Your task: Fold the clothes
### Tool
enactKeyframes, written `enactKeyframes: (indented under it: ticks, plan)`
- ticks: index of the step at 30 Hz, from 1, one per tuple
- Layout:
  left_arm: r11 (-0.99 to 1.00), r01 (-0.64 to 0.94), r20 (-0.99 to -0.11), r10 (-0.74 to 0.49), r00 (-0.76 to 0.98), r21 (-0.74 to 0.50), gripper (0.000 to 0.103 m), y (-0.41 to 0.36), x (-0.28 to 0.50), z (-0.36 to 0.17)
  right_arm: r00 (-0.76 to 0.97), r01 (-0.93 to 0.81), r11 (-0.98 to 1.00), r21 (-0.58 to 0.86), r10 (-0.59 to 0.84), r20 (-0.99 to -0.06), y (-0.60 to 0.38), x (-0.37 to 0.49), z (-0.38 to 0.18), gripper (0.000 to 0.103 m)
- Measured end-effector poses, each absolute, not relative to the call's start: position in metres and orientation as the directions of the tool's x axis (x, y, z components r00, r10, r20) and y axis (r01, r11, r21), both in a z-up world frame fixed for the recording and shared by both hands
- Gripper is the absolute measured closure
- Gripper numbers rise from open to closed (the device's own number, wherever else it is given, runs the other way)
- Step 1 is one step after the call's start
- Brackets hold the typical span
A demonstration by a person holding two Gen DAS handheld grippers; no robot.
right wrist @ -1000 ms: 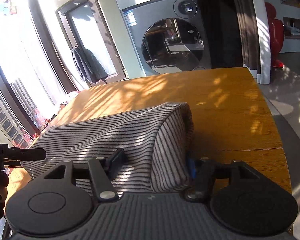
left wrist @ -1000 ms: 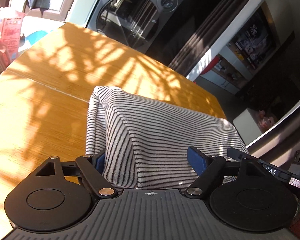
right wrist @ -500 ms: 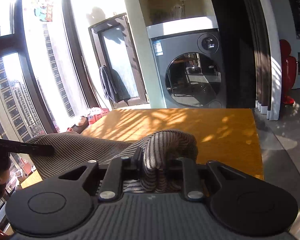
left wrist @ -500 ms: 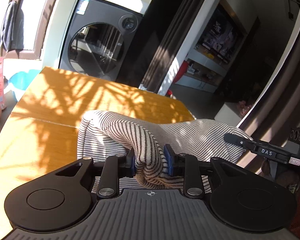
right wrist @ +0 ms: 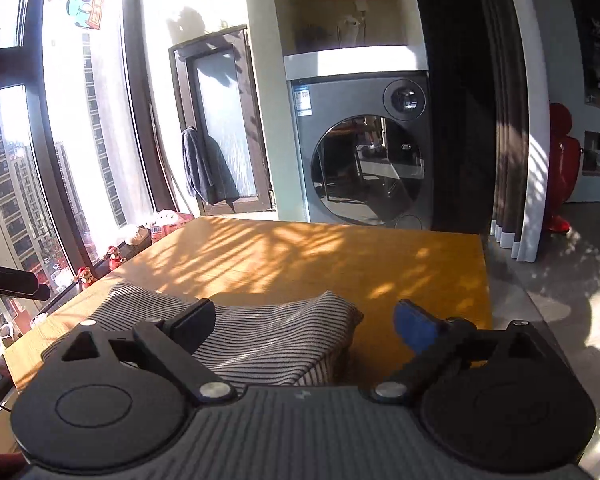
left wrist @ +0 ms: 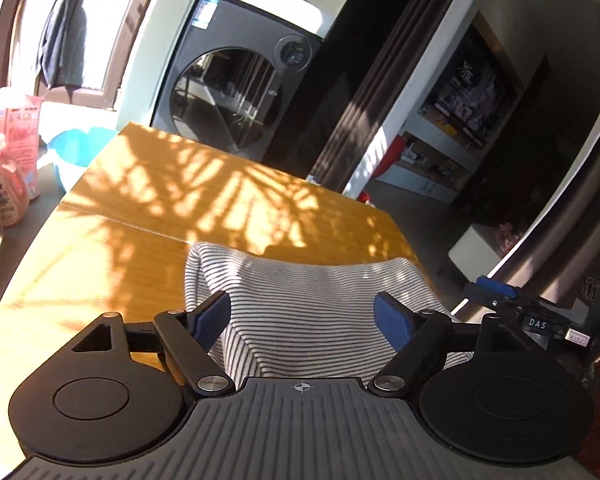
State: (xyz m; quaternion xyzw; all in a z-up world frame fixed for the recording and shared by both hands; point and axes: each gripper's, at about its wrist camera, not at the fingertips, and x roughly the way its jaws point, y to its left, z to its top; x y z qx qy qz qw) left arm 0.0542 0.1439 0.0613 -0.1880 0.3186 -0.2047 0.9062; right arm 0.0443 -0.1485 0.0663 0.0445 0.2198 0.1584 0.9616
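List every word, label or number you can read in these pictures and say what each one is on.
"DAS": white letters on the right gripper, seen in the left wrist view.
Small white tag beside it: print too small to read.
Pink packet left of the table: characters blurred, unreadable.
Sticker on the washing machine: blurred, unreadable.
Window decal holding a red scroll: characters too small to read.

The left gripper point(left wrist: 302, 316) has its jaws spread wide, blue pads point(left wrist: 392, 322) facing inward with nothing pinched between them. The right gripper point(right wrist: 306, 322) is likewise splayed wide (one pad in shadow), gripping nothing.
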Motion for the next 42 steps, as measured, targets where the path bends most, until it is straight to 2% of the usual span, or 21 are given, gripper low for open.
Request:
enactKeyframes:
  ticks: [3,5,7,11,14,20,23,26,30,34,36,38,40,41,42]
  plan:
    - [0.759,0.308,-0.516,-0.627,0.583,-0.574,0.013,0.121,0.061,0.043,0.823,-0.378,0.907,0.186,0.421,-0.381,-0.135,0.063,0.072,0.006]
    - [0.733,0.285,-0.565,-0.665,0.488,-0.617,0.014,0.104,0.071,0.017,0.782,-0.422,0.881,0.213,0.473,-0.406,-0.125,0.079,0.065,0.006]
    - [0.747,0.265,-0.601,-0.654,0.459,-0.61,0.015,0.094,0.082,-0.003,0.74,-0.425,0.879,0.216,0.475,-0.476,-0.111,0.095,0.046,0.006]
    - [0.765,0.263,-0.591,-0.628,0.507,-0.587,0.017,0.095,0.109,-0.002,0.705,-0.387,0.901,0.196,0.426,-0.566,-0.112,0.101,0.005,0.006]
    - [0.782,0.262,-0.593,-0.606,0.531,-0.565,0.02,0.089,0.139,-0.004,0.731,-0.382,0.904,0.189,0.421,-0.537,-0.119,0.084,-0.001,0.006]
    - [0.802,0.253,-0.584,-0.575,0.572,-0.542,0.017,0.074,0.2,-0.008,0.733,-0.402,0.913,0.073,0.369,-0.572,-0.096,0.04,0.0,0.0]
    - [0.824,0.258,-0.59,-0.547,0.594,-0.505,0.016,0.064,0.215,-0.007,0.682,-0.493,0.864,0.103,0.458,-0.571,-0.088,0.019,0.013,0.0]
    - [0.839,0.251,-0.597,-0.525,0.606,-0.483,0.013,0.063,0.205,0.004,0.7,-0.497,0.859,0.125,0.482,-0.527,-0.098,0.013,0.032,0.0]
    - [0.835,0.284,-0.572,-0.535,0.622,-0.471,0.009,0.069,0.171,0.022,0.806,-0.35,0.936,0.04,0.323,-0.496,-0.125,0.032,0.048,0.0]
    - [0.791,0.361,-0.546,-0.605,0.58,-0.494,0.013,0.067,0.132,0.029,0.857,-0.193,0.976,-0.1,0.119,-0.502,-0.139,0.069,0.039,0.0]
    - [0.765,0.386,-0.562,-0.642,0.522,-0.516,0.018,0.061,0.122,0.021,0.839,-0.148,0.978,-0.148,0.045,-0.542,-0.14,0.087,0.023,0.0]
    - [0.778,0.365,-0.597,-0.628,0.499,-0.512,0.022,0.056,0.121,0.009,0.807,-0.161,0.968,-0.19,0.018,-0.59,-0.133,0.091,0.003,0.0]
    - [0.817,0.338,-0.639,-0.576,0.51,-0.467,0.032,0.053,0.128,-0.002,0.819,-0.158,0.96,-0.232,-0.004,-0.573,-0.125,0.082,-0.012,0.0]
    - [0.825,0.32,-0.646,-0.564,0.515,-0.465,0.041,0.055,0.135,-0.01,0.826,-0.14,0.963,-0.23,-0.014,-0.563,-0.124,0.076,-0.013,0.0]
    - [0.815,0.309,-0.632,-0.576,0.519,-0.489,0.042,0.059,0.141,-0.011,0.821,-0.135,0.967,-0.217,-0.013,-0.571,-0.125,0.072,-0.011,0.0]
